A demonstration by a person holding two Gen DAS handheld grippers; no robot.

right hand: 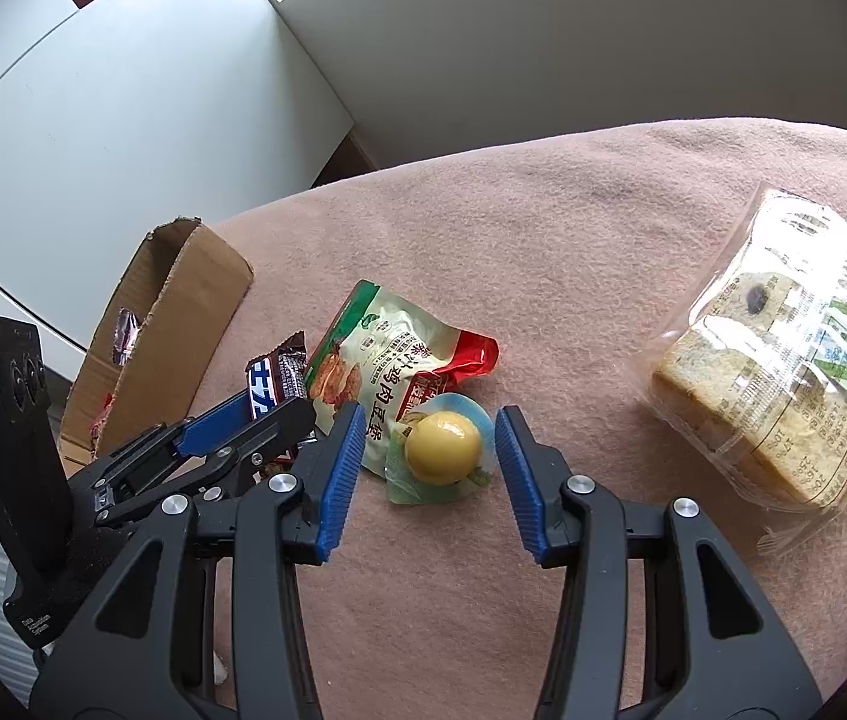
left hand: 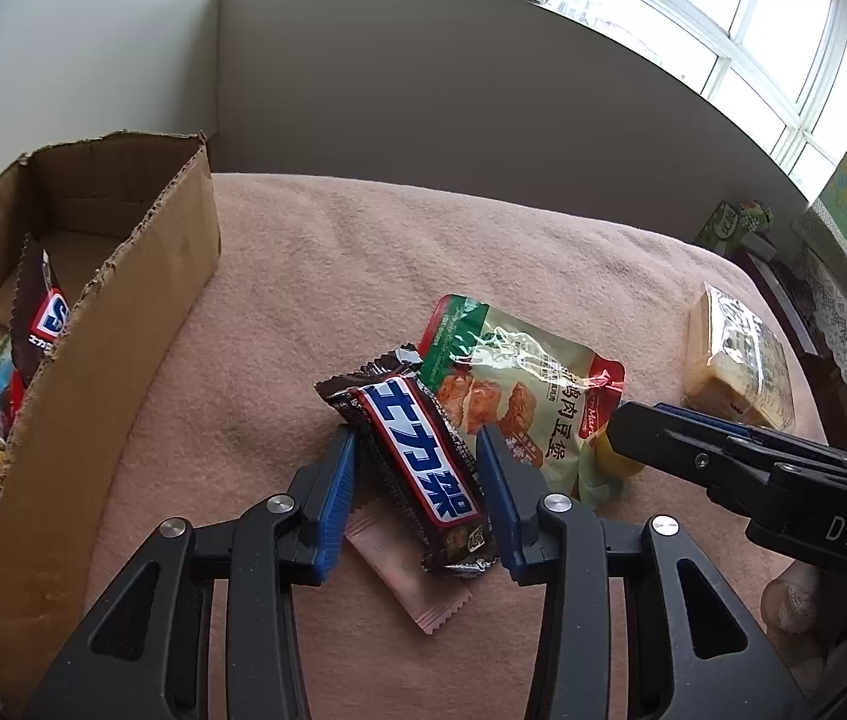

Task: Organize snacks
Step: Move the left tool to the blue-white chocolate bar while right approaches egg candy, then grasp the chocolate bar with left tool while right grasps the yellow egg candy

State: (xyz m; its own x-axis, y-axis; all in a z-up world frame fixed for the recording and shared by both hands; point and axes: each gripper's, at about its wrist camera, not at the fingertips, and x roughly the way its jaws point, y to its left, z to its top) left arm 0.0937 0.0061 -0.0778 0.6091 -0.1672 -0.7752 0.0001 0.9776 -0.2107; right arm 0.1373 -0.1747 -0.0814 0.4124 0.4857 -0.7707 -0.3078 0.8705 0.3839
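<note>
- My left hand-held gripper: open, straddling choc bar, wrapper "士力架".
- My right hand-held gripper: open around yellow jelly cup.
- Green pouch: "鸡肉豆堡".

We see open pink blanket across the frame's centre and upper right, between the cardboard box at left and the wrapped cake at far right. Lower centre is crowded: chocolate bar, green pouch and yellow jelly cup lie close together, the pouch overlapping both.
</note>
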